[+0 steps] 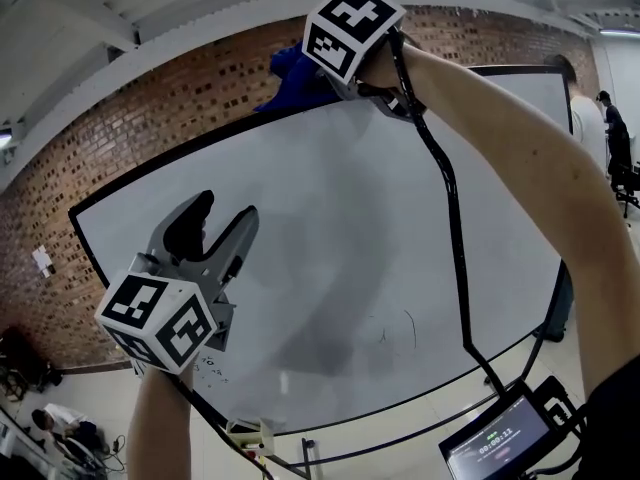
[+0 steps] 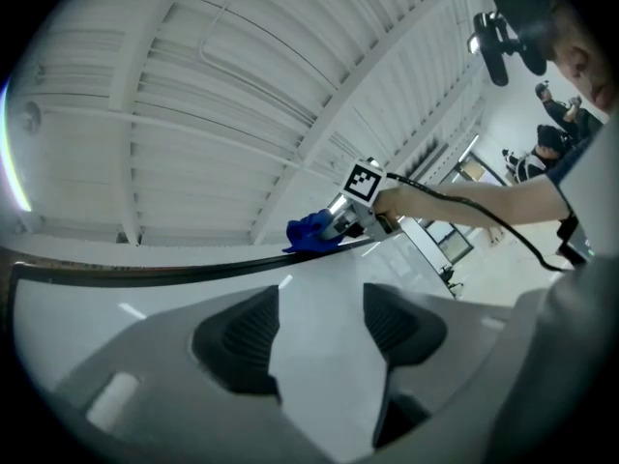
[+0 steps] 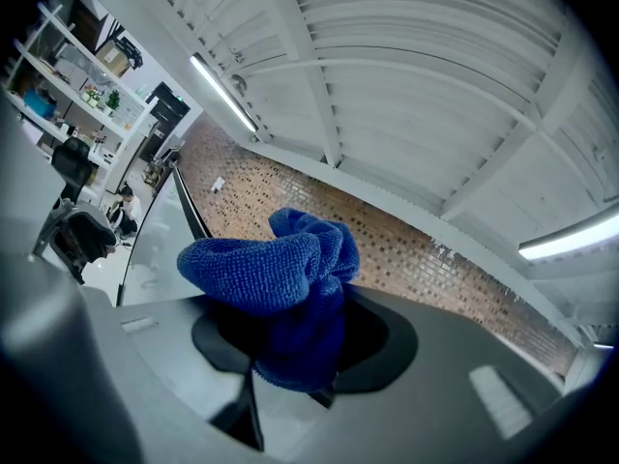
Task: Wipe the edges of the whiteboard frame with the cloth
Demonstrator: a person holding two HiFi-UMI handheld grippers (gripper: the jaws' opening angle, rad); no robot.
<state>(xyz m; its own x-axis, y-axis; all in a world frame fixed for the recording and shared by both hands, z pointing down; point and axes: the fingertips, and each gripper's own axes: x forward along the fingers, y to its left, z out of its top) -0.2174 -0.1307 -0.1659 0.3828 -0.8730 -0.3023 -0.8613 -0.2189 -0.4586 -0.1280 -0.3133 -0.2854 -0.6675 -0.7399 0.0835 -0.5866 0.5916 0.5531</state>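
Two grippers up. Nearest me, left gripper hangs in front of the whiteboard face, jaws roughly half apart. Nothing is between them; only bare board shows through the gap. Farther up, right gripper is clamped on the blue cloth mid-bunch, with a fat loop sticking out past the tips. That wad sits on the top edge of the black frame, partway along it. My read on handling: microfibre, light, soft, squashes easily, grippy not slick, nothing to break. I'd hold low on the bunch so the loose loop does the wiping. With too shallow a pinch, drag along the rail could pull it free. Brick wall behind.
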